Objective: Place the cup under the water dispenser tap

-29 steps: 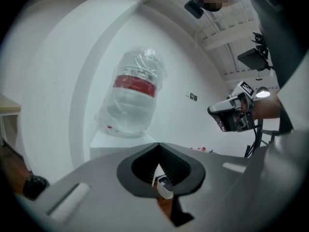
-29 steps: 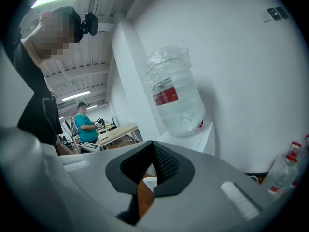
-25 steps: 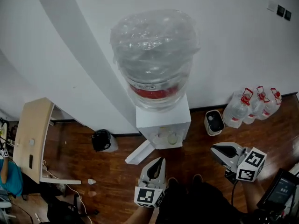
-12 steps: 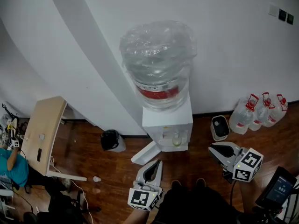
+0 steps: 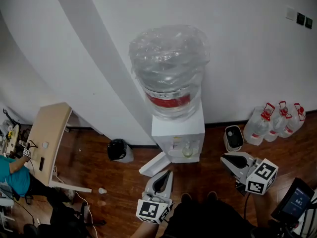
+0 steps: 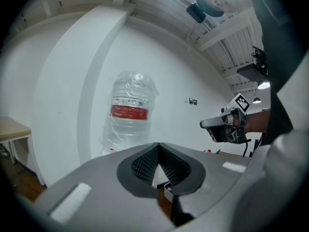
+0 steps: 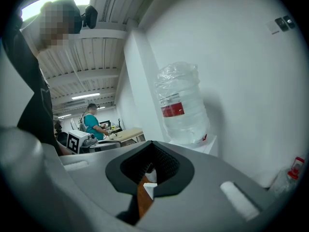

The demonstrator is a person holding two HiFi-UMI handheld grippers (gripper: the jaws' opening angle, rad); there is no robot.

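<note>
The water dispenser, a white cabinet topped by a large plastic-wrapped bottle, stands against the wall beside a slanting white pillar. Well off to its left is a pale wooden counter. To its right three red-capped water jugs line the wall, with a small white box-like unit between them and the dispenser. A black bin and a white panel lie on the wooden floor by its left foot. The left gripper and right gripper hang in front of the dispenser, clear of it, each with jaws pressed together on nothing. A small pale thing in the dispenser's recess looks like the cup, seemingly beneath the taps, though it is too small to be sure. If so, the placing appears done, and nothing blocks the recess.
</note>
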